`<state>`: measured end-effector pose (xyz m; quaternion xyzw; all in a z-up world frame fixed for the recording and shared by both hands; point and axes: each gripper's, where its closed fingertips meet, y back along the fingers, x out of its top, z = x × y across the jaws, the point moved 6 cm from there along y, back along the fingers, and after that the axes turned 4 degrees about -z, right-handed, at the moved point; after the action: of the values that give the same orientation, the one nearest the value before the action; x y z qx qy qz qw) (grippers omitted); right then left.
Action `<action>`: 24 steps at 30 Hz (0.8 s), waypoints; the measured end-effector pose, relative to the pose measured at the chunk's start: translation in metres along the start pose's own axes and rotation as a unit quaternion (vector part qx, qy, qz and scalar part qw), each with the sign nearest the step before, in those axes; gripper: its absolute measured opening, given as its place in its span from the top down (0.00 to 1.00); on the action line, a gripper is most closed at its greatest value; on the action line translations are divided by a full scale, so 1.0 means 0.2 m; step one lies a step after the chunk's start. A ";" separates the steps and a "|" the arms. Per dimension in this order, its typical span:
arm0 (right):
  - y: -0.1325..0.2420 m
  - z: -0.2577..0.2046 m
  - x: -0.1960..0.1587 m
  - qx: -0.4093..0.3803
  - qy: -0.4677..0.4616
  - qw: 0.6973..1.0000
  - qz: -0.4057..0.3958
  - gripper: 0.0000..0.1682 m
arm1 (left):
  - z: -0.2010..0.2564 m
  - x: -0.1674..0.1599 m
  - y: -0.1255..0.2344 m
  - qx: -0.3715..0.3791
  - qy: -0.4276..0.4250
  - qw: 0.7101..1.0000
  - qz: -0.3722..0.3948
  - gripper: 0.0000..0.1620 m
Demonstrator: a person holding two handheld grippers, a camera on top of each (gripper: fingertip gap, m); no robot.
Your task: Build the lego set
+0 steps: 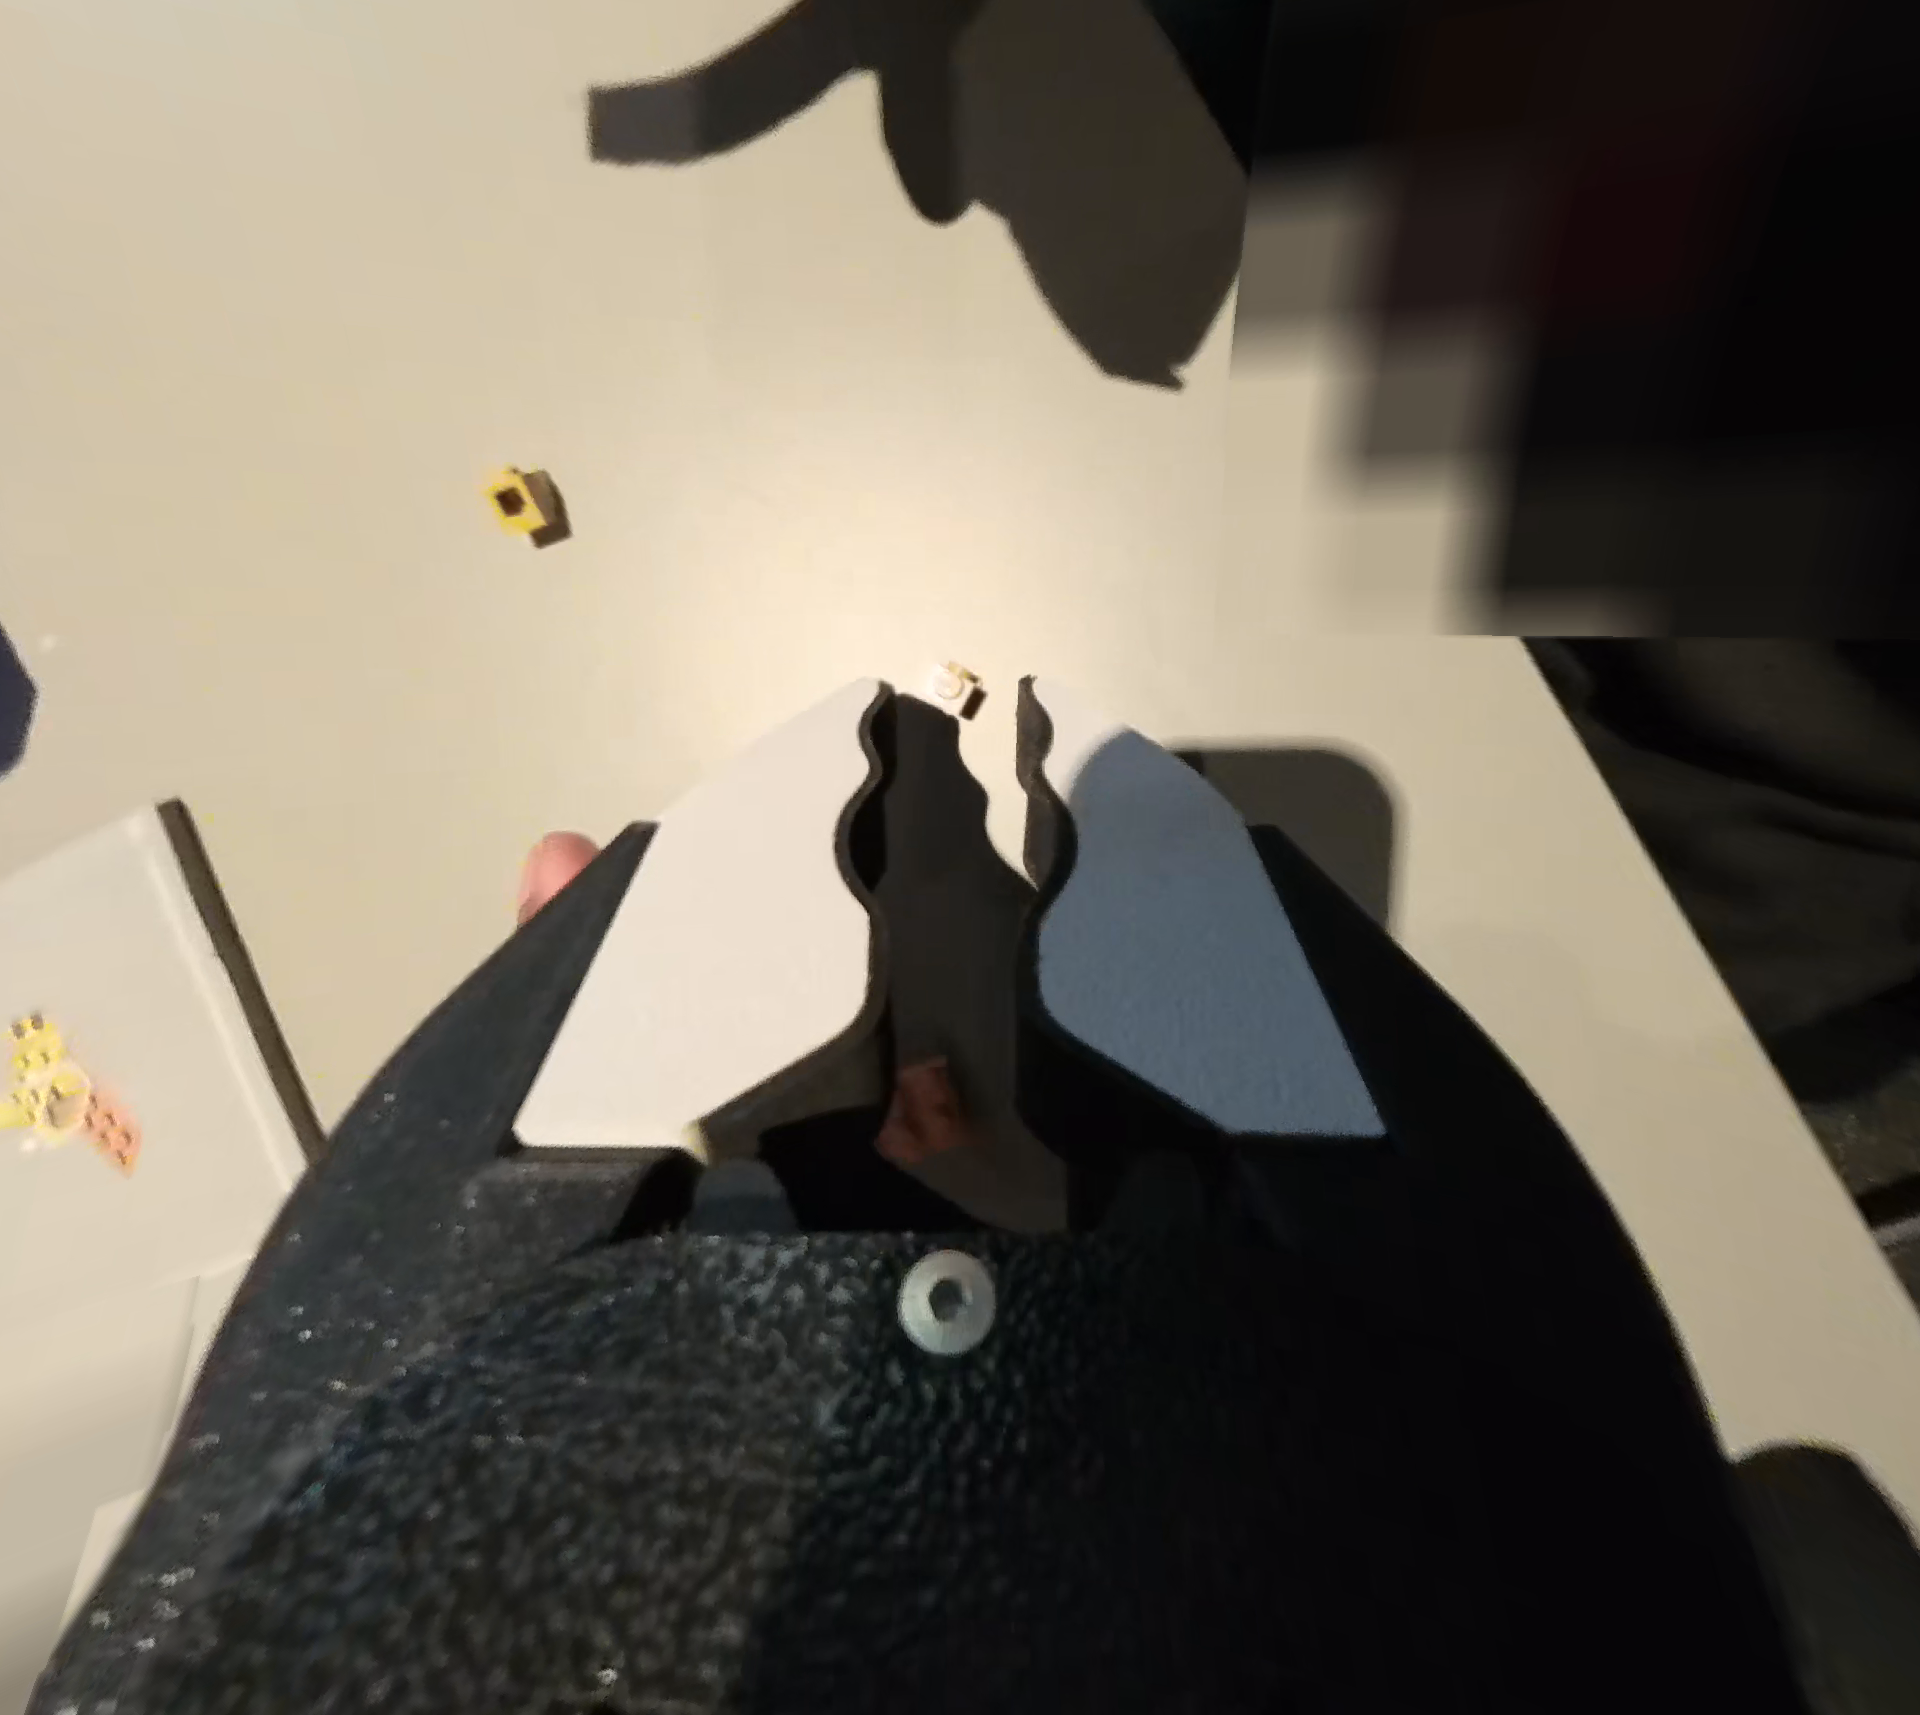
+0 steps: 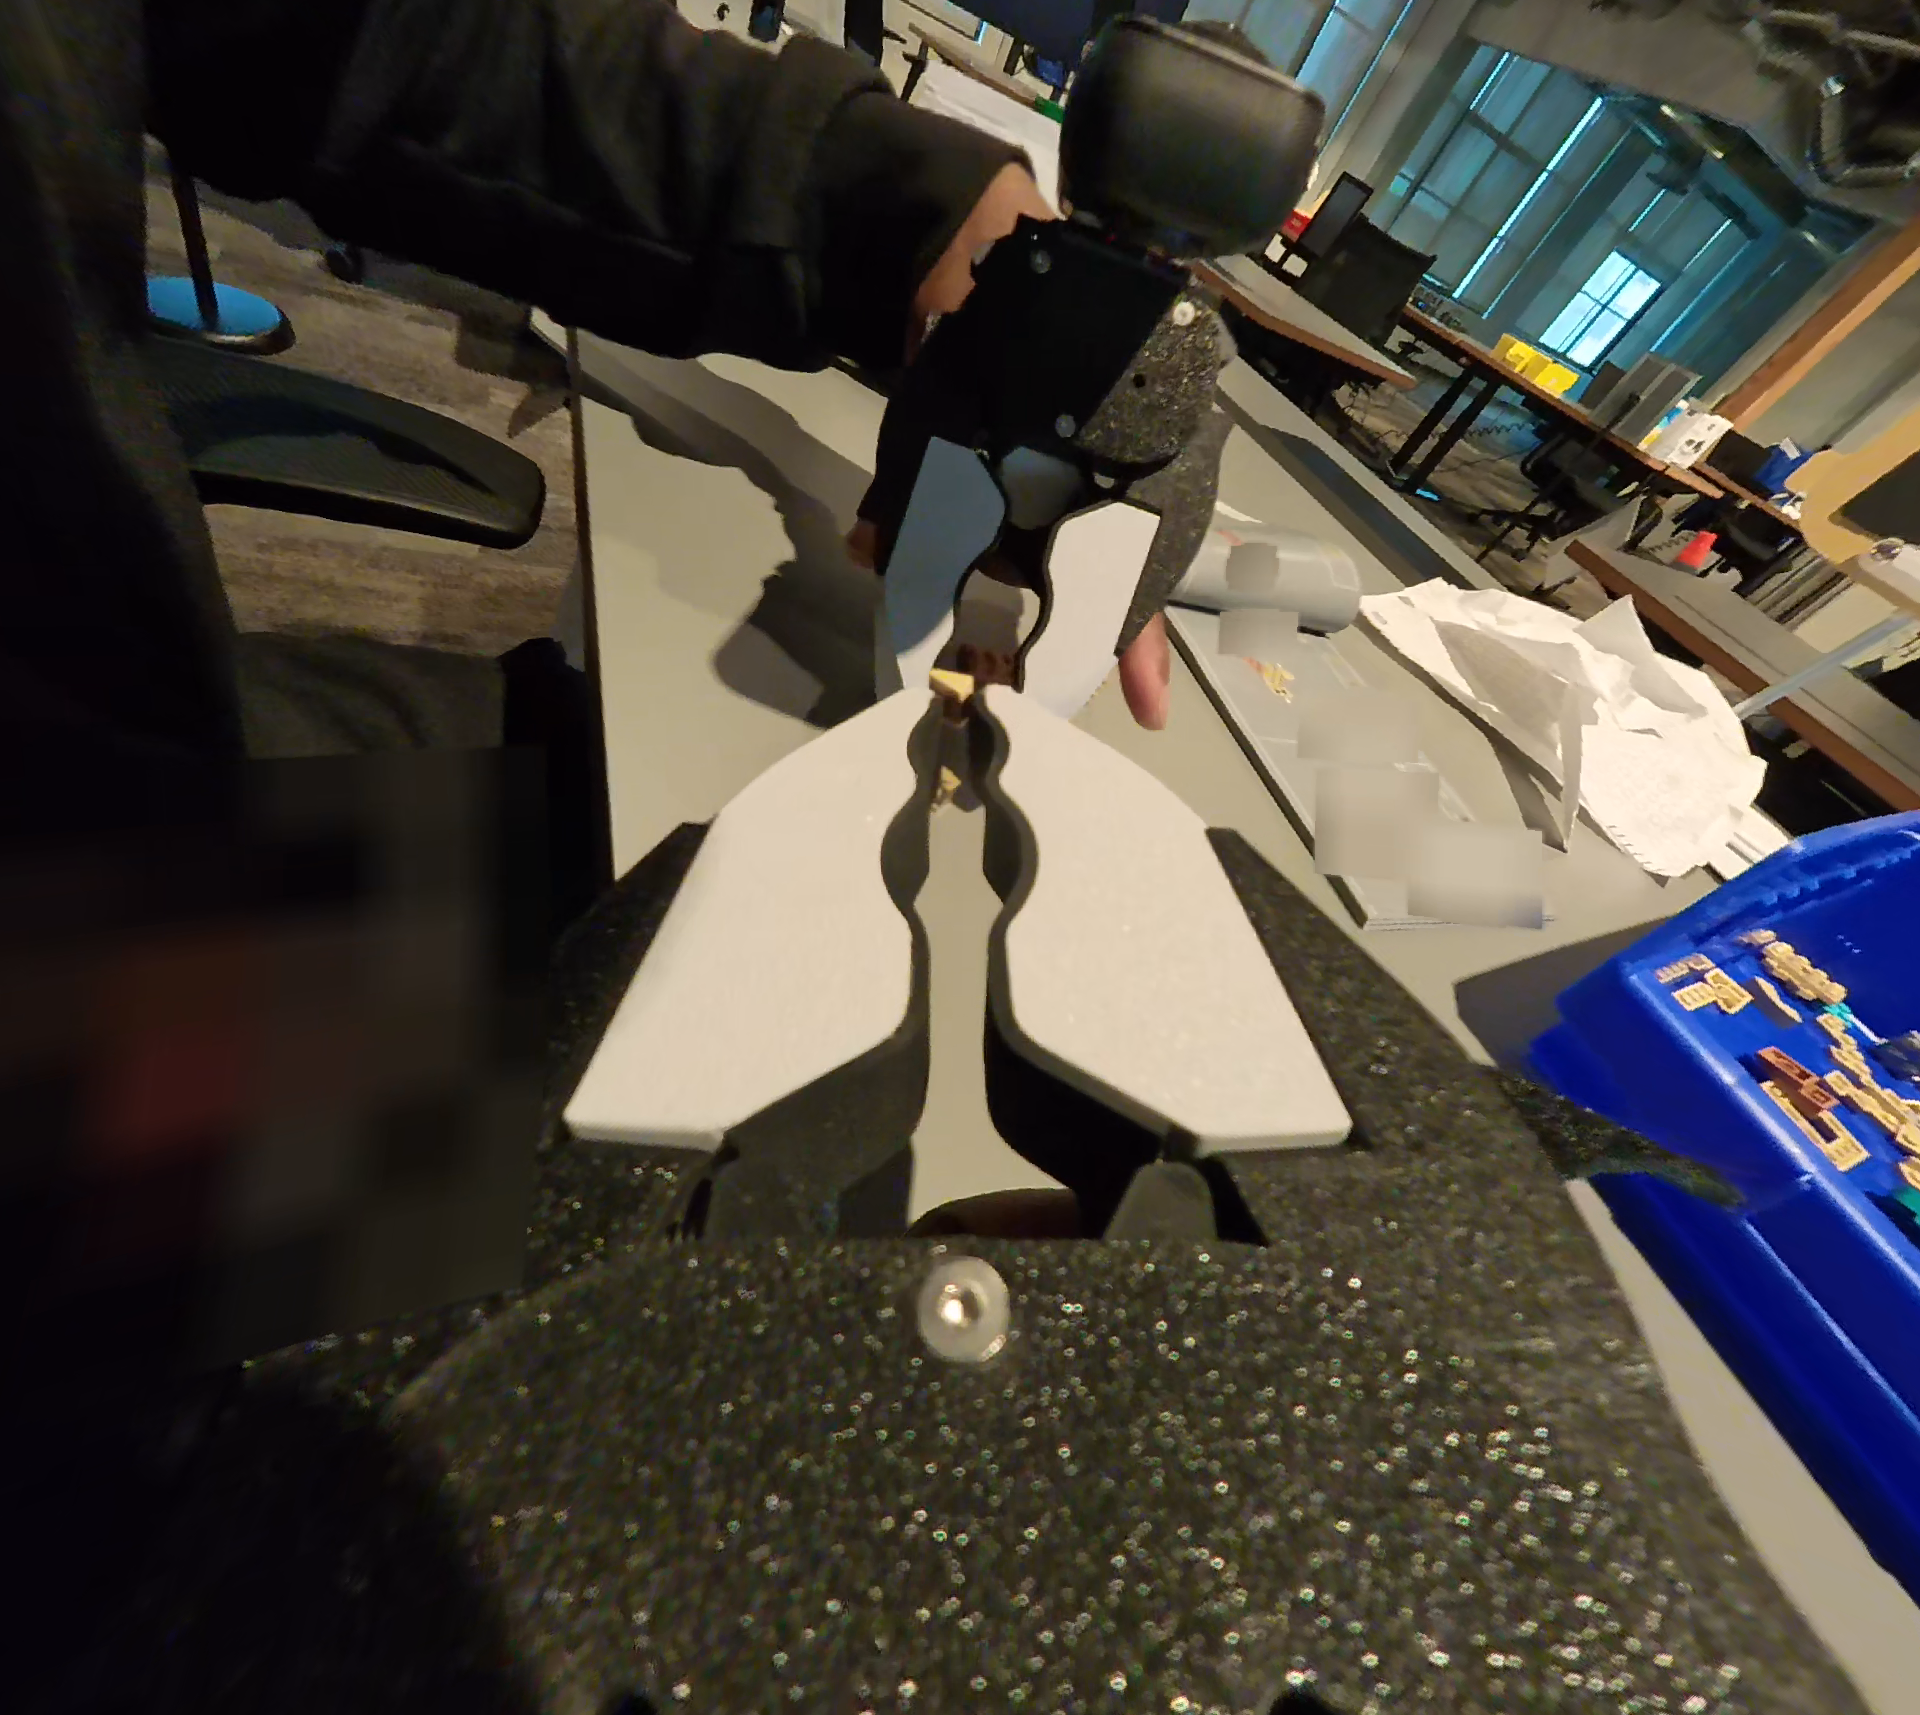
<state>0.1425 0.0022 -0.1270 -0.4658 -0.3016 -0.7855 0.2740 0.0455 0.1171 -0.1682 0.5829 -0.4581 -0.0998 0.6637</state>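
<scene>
Pinching a small tan brick [image 2: 952,686], the right claw's [image 2: 956,704] wavy grey fingers [image 2: 831,917].

Left wrist view dim w/ warm glare patch mid-frame on the desk [image 1: 312,211], motion blur on the right gripper [image 1: 977,3] at top, hard shadows at right; right wrist view brighter, daylight from windows [image 2: 1507,138] upper right, fisheye bending at edges, lower left corner dark & soft.

A yellow brick [image 1: 528,505] lies alone on the table, with more bricks [image 2: 1813,1078] heaped in a bin.
</scene>
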 end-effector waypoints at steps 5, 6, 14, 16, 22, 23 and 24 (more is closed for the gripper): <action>-0.01 0.01 -0.02 0.002 -0.006 1.000 -0.004 0.98 | -0.02 -0.01 -0.02 -0.002 -0.012 1.000 -0.017 0.87; -0.01 0.01 -0.02 0.001 -0.006 1.000 -0.005 0.98 | -0.02 -0.01 -0.02 -0.006 -0.013 1.000 -0.017 0.88; -0.02 0.03 -0.04 -0.002 -0.009 1.000 -0.018 0.98 | 0.00 0.00 -0.04 -0.032 -0.013 0.999 -0.004 0.94; -0.02 0.03 -0.04 -0.003 -0.008 1.000 -0.022 0.98 | 0.01 0.01 -0.04 -0.036 -0.003 0.999 0.000 0.94; -0.04 0.03 -0.06 0.000 0.009 0.999 -0.042 0.98 | 0.04 0.02 -0.05 -0.035 0.086 0.995 0.024 0.95; -0.04 0.03 -0.07 0.002 0.011 0.999 -0.043 0.98 | 0.05 0.03 -0.05 -0.037 0.112 0.993 0.032 0.95; -0.05 0.03 -0.07 0.005 0.014 0.999 -0.044 0.98 | 0.06 0.04 -0.04 -0.038 0.139 0.988 0.047 0.94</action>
<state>0.1451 0.0151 -0.1388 -0.4397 -0.3223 -0.8016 0.2455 0.0451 0.1006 -0.1731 0.5430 -0.3841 -0.0035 0.7467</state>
